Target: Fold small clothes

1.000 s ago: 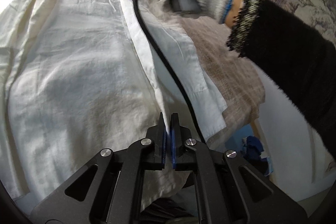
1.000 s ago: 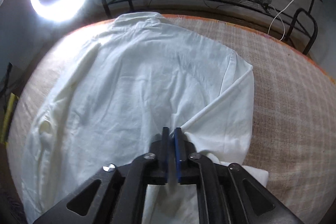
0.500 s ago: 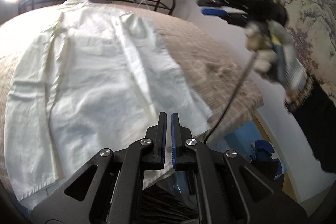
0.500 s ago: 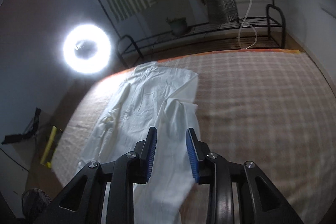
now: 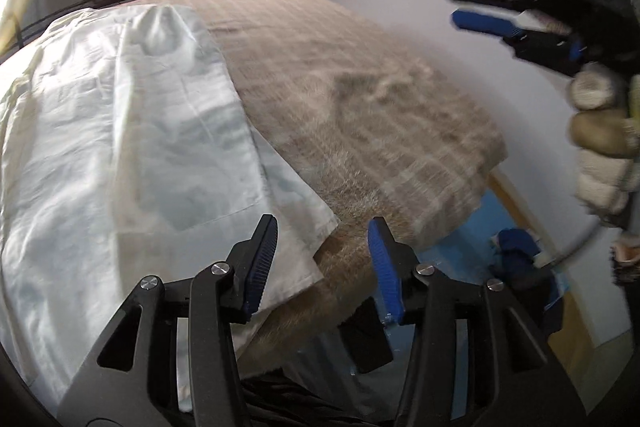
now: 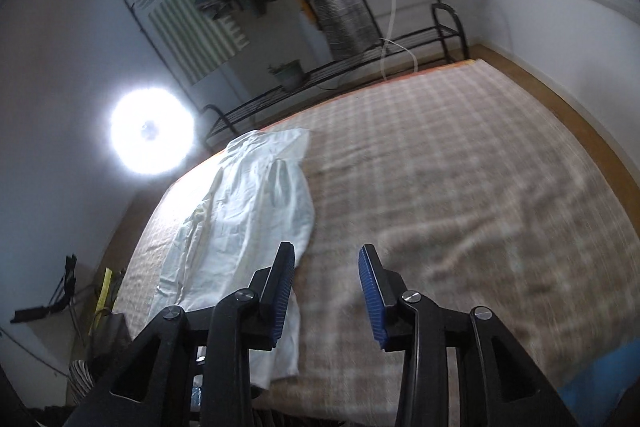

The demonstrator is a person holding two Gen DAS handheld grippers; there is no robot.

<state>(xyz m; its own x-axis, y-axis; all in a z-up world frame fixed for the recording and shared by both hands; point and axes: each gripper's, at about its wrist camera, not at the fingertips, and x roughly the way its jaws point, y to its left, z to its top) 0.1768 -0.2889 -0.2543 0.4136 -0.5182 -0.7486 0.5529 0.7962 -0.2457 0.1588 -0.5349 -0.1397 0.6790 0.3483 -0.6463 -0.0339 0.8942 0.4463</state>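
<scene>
A white shirt [image 5: 120,131] lies flat on the plaid bed cover [image 5: 360,99], one side folded inward lengthwise. My left gripper [image 5: 322,247] is open and empty, hovering over the shirt's near hem corner at the bed's edge. My right gripper [image 6: 326,275] is open and empty, raised above the bed, with the shirt [image 6: 252,219] lying to its left. The right gripper also shows in the left wrist view [image 5: 476,7], held high at the right in a gloved hand [image 5: 604,143].
A ring light [image 6: 150,131] glares beyond the bed's far left. A black metal rack [image 6: 340,75] with a potted plant [image 6: 286,73] stands behind the bed. Blue items [image 5: 516,259] lie on the floor by the bed's near right corner. A wall [image 5: 420,7] runs along the right.
Both grippers let go of the shirt and opened. The right gripper lifted up and away to the right; the left drew back to the near hem.
</scene>
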